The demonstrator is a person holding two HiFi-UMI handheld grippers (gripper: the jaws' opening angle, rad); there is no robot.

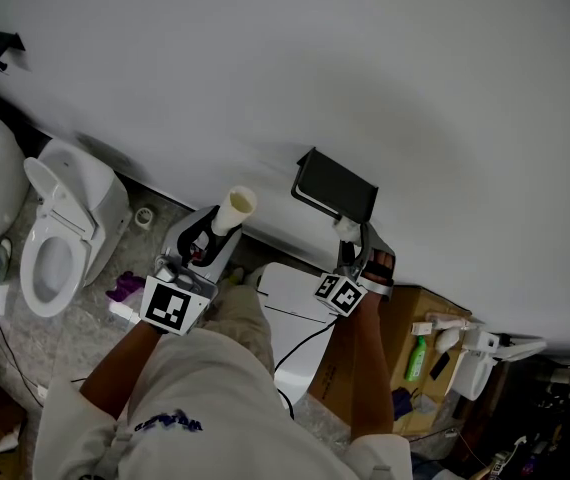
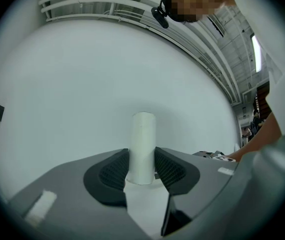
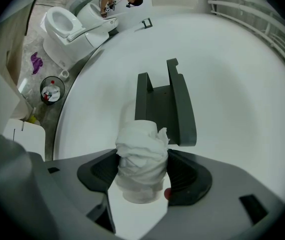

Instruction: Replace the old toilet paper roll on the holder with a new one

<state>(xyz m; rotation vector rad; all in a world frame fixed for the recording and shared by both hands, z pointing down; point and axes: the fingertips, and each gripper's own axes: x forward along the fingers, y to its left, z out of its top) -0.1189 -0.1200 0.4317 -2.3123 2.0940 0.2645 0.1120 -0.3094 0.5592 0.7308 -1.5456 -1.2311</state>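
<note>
Our left gripper [image 2: 141, 165] pinches a seemingly light, crushable cardboard tube [image 2: 143, 134] near its base; our right gripper [image 3: 142, 170] squeezes a soft paper roll [image 3: 141, 151] by its sides.

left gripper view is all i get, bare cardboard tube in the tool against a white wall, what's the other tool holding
Observer: The right tool is shut on a small roll wrapped in crumpled white paper.
Operator: where's the holder
Observer: The dark holder is close ahead of that roll, and it carries no roll.
Operator: anything off to my left
Observer: A white toilet stands there, lid up.
</note>
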